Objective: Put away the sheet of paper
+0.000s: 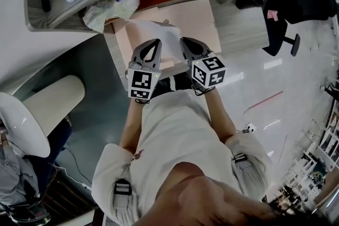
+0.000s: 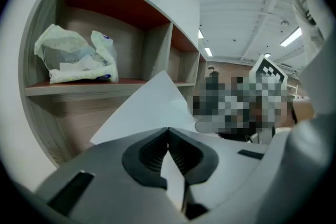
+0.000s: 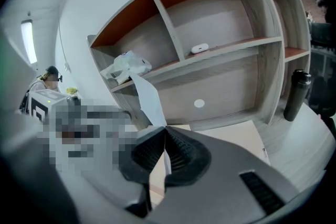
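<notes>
In the head view a white sheet of paper (image 1: 163, 35) hangs between my two grippers, above a pale board (image 1: 198, 18). My left gripper (image 1: 157, 42) is shut on the sheet's left edge and my right gripper (image 1: 185, 41) on its right edge. Seen from the left gripper (image 2: 168, 129), the sheet (image 2: 152, 107) rises from the closed jaws as a flat triangle. From the right gripper (image 3: 166, 128) the paper (image 3: 147, 97) shows edge-on, curving up out of the shut jaws. In front stands the curved shelf unit (image 3: 226, 44) with open compartments.
A crumpled plastic bag (image 2: 79, 57) fills the left shelf compartment (image 1: 108, 8). A small white object (image 3: 199, 49) lies on the middle shelf and a dark bottle (image 3: 296, 94) stands at the right. A black office chair (image 1: 280, 24) is at the right.
</notes>
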`<state>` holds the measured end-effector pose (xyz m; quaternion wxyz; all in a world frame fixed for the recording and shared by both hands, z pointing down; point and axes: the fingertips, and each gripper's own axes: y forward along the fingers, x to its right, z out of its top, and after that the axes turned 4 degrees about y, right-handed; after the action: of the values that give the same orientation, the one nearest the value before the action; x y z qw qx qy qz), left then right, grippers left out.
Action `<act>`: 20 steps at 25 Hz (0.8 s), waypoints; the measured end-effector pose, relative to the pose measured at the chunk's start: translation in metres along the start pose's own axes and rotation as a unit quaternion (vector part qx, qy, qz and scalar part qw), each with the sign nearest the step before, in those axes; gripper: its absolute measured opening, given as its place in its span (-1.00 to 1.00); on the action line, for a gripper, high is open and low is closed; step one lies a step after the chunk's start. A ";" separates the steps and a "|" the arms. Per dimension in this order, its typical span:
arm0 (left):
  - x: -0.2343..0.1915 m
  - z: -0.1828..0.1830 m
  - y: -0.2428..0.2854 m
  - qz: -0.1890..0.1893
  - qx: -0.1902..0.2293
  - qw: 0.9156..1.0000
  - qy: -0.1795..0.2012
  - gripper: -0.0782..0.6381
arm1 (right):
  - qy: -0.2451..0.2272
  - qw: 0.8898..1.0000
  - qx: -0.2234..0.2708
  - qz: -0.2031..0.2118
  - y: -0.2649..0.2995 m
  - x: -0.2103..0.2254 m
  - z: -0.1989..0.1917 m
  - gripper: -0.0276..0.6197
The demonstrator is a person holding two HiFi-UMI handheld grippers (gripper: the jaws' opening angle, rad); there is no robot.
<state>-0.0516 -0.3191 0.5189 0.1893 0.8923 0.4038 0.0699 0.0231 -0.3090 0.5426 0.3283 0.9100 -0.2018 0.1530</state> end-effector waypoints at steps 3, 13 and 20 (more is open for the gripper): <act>-0.001 -0.007 0.010 0.006 -0.006 1.000 0.003 -0.73 | 0.007 1.000 -0.011 0.004 0.006 0.011 -0.008 -0.86; -0.004 -0.039 0.046 0.033 -0.039 0.999 -0.019 -0.73 | 0.013 0.998 -0.055 0.017 0.024 0.053 -0.034 -0.86; 0.001 -0.063 0.066 0.036 -0.060 0.997 -0.031 -0.73 | 0.023 0.997 -0.073 0.013 0.034 0.080 -0.048 -0.86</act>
<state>-0.0224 -0.3402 0.6028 0.2521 0.8953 0.3601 0.0729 0.0695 -0.3226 0.6294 0.3965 0.8771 -0.2168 0.1626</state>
